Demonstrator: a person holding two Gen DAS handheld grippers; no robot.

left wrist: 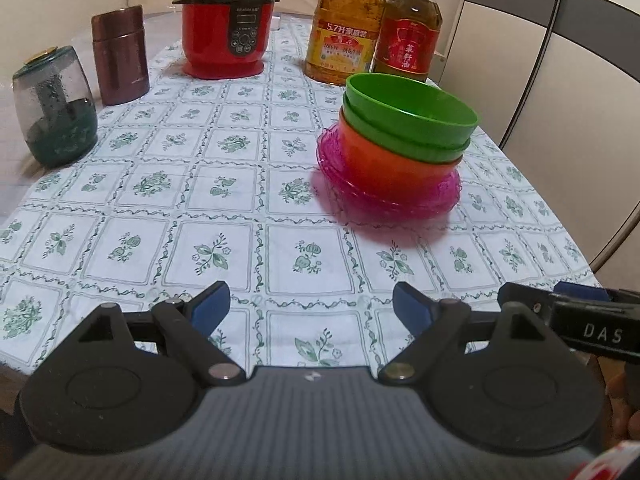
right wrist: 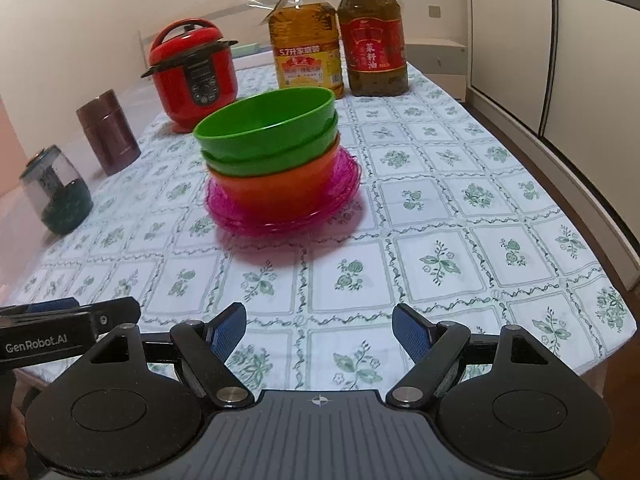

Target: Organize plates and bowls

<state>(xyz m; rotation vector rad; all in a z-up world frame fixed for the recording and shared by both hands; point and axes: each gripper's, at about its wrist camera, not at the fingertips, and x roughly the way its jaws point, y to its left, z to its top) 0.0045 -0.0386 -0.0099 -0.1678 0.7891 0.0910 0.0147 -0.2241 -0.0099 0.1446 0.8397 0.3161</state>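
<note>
Nearest, left gripper (left wrist: 312, 308) and right gripper (right wrist: 319, 327) side by side over the cloth-covered bench (right wrist: 440, 216), fingers (left wrist: 212, 306) spread wide, nothing held. Farther on, well apart from both: two green bowls (right wrist: 266, 136) nested in an orange bowl (right wrist: 280, 184) on stacked pink plates (right wrist: 288, 216) (see-through). Beyond, red cooker (left wrist: 226, 20), two oil bottles (right wrist: 340, 36), brown canister (left wrist: 119, 54), dark jar (left wrist: 54, 106).

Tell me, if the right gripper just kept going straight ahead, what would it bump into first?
Probably the pink plates under the stacked bowls, slightly left of its line; only bare tablecloth lies before them. Depth is unclear.
</note>
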